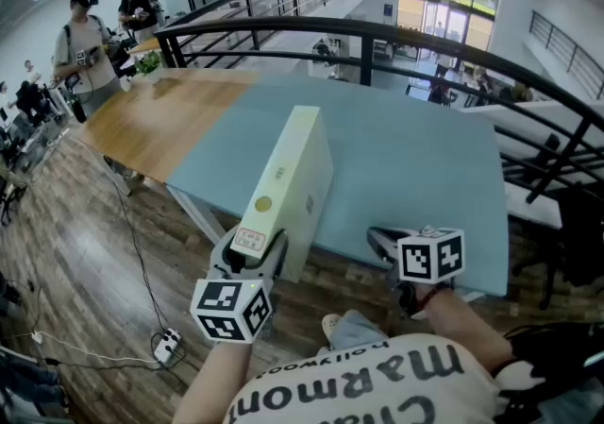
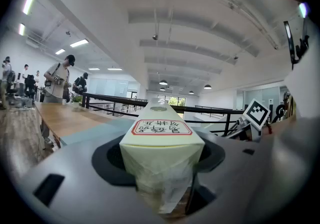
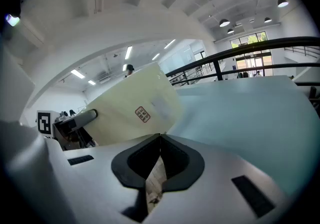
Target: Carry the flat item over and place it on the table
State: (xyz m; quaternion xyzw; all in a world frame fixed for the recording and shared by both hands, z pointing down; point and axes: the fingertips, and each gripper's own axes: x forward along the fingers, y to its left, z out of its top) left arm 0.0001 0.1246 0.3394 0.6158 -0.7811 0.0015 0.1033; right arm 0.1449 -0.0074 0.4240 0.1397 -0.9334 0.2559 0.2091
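Observation:
The flat item is a cream box (image 1: 294,175) with a red-framed label on its narrow end. It stands on edge, tilted, over the front part of the blue table (image 1: 425,167). My left gripper (image 1: 253,257) is shut on its near end, and the left gripper view has the box (image 2: 161,140) wedged between the jaws. My right gripper (image 1: 377,239) hovers at the table's front edge, to the right of the box, shut with nothing in it. From the right gripper view the box's broad side (image 3: 132,111) stands to the left over the table (image 3: 240,113).
A wooden tabletop (image 1: 156,115) adjoins the blue one on the left. A black railing (image 1: 363,35) curves behind both. People stand at the far left (image 1: 83,40). A power strip (image 1: 167,345) and cables lie on the wood floor. White tables (image 1: 543,144) stand to the right.

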